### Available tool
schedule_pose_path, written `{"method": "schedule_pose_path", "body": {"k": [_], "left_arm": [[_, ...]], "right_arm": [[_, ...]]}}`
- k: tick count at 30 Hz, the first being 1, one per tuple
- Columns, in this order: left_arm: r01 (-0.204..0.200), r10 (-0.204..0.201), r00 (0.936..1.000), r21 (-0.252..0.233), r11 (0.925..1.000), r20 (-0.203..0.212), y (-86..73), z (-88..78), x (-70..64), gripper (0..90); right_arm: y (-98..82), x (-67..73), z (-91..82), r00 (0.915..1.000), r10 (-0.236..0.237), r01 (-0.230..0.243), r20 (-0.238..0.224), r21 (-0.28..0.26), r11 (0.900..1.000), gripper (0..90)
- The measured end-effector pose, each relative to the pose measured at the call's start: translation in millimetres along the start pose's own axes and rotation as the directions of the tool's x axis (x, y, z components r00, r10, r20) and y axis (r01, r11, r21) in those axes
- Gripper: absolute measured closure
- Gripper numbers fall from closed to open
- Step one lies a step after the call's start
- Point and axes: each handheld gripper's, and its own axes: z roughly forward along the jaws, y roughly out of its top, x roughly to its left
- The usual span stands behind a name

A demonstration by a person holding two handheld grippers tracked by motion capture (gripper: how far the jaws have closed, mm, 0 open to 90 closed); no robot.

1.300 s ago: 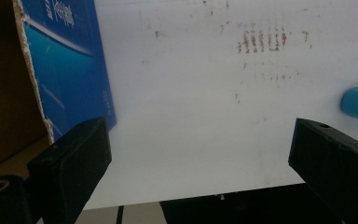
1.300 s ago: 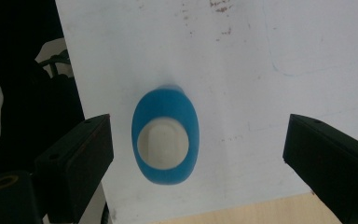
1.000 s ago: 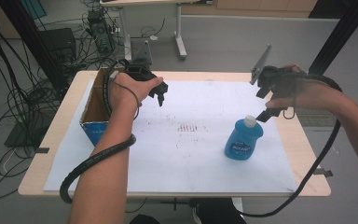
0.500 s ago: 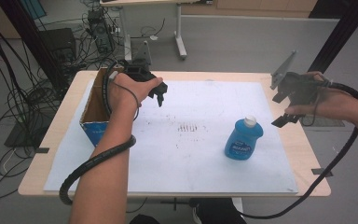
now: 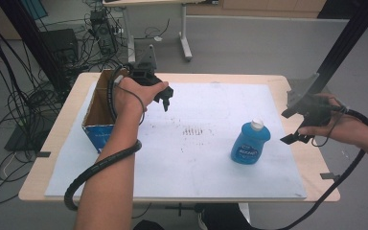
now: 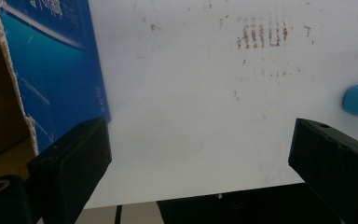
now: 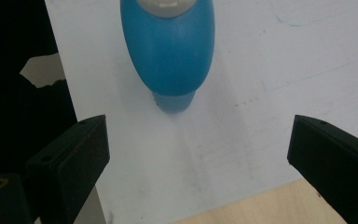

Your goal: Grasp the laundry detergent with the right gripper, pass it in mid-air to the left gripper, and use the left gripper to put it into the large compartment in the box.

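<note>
White table sheet (image 5: 211, 158), upright blue bottle (image 5: 250, 143), pale cap.

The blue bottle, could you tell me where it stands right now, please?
In the high view the blue bottle stands upright on the white sheet, right of centre, beside the open right gripper.

A wooden table (image 5: 67, 129) carries a white sheet (image 5: 220, 163), with a blue bottle (image 5: 250, 143) and cardboard box (image 5: 96, 112) on it.

Blue bottle (image 5: 250, 143), white cap, upright on white sheet (image 5: 211, 158)
</note>
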Motion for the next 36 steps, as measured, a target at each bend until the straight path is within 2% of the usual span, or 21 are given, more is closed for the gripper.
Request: {"method": "schedule_pose_path", "body": {"k": [6,10,13,16,19,23,24,27,28,30,31,32,33,35,36], "left_arm": [[0.006,-0.006,1.0,0.002,1.0,-0.005,-1.2,0.8,2.1,6.2],[0.015,-0.015,0.9999,-0.001,0.9999,-0.006,-1.8,0.5,4.7,6.2],[0.016,-0.016,0.9999,0.0,0.9999,-0.005,-1.7,1.0,5.4,6.2],[0.018,-0.018,0.9998,0.0,0.9998,-0.007,-1.5,2.3,5.2,6.2],[0.019,-0.019,0.9998,-0.001,0.9998,-0.006,-1.3,2.2,5.3,6.2],[0.019,-0.019,0.9998,0.001,0.9998,-0.006,-1.9,2.4,6.1,6.2],[0.019,-0.019,0.9998,0.001,0.9998,-0.006,-1.9,2.4,6.1,6.2],[0.024,-0.024,0.9997,0.004,0.9997,-0.004,-2.8,4.4,8.1,6.2],[0.024,-0.024,0.9997,0.004,0.9997,-0.004,-2.8,4.4,8.1,6.2],[0.026,-0.026,0.9997,0.007,0.9996,-0.004,-3.1,5.4,9.7,6.2],[0.026,-0.026,0.9997,0.007,0.9996,-0.004,-3.1,5.4,9.7,6.2],[0.028,-0.028,0.9996,0.007,0.9996,-0.005,-3.3,5.8,10.3,6.2],[0.028,-0.028,0.9996,0.007,0.9996,-0.005,-3.3,5.8,10.3,6.2],[0.029,-0.029,0.9996,0.007,0.9996,-0.004,-3.3,5.8,10.6,6.2],[0.029,-0.029,0.9996,0.007,0.9996,-0.004,-3.3,5.8,10.6,6.2]], "right_arm": [[-21.2,5.6,26.2,0.9999,0.002,0.0,0.015,-0.101,0.995,4.2],[-30.1,8.7,41.1,1.0,0.004,-0.003,0.004,-0.163,0.987,3.8],[-34.0,9.5,48.4,0.9999,0.013,-0.014,-0.005,-0.187,0.982,3.8],[-40.2,9.4,61.4,0.9995,0.028,-0.031,-0.016,-0.235,0.971,3.4],[-43.0,9.5,69.2,0.9993,0.03,-0.035,-0.022,-0.257,0.966,3.3],[-47.7,9.7,79.3,0.999,0.032,-0.04,-0.031,-0.302,0.952,3.2],[-47.7,9.7,79.3,0.999,0.032,-0.04,-0.031,-0.302,0.952,3.2],[-50.5,9.8,87.7,0.9988,0.023,-0.036,-0.042,-0.339,0.94,3.2],[-50.5,9.8,87.7,0.9988,0.023,-0.036,-0.042,-0.339,0.94,3.2],[-51.3,10.8,92.5,0.9986,0.026,-0.041,-0.046,-0.366,0.93,3.0],[-51.3,10.8,92.5,0.9986,0.026,-0.041,-0.046,-0.366,0.93,3.0],[-51.5,10.8,95.2,0.9983,0.031,-0.047,-0.049,-0.387,0.921,2.6],[-51.5,10.8,95.2,0.9983,0.031,-0.047,-0.049,-0.387,0.921,2.6],[-51.7,10.7,100.0,0.998,0.031,-0.051,-0.055,-0.41,0.911,2.5],[-51.7,10.7,100.0,0.998,0.031,-0.051,-0.055,-0.41,0.911,2.5]]}}
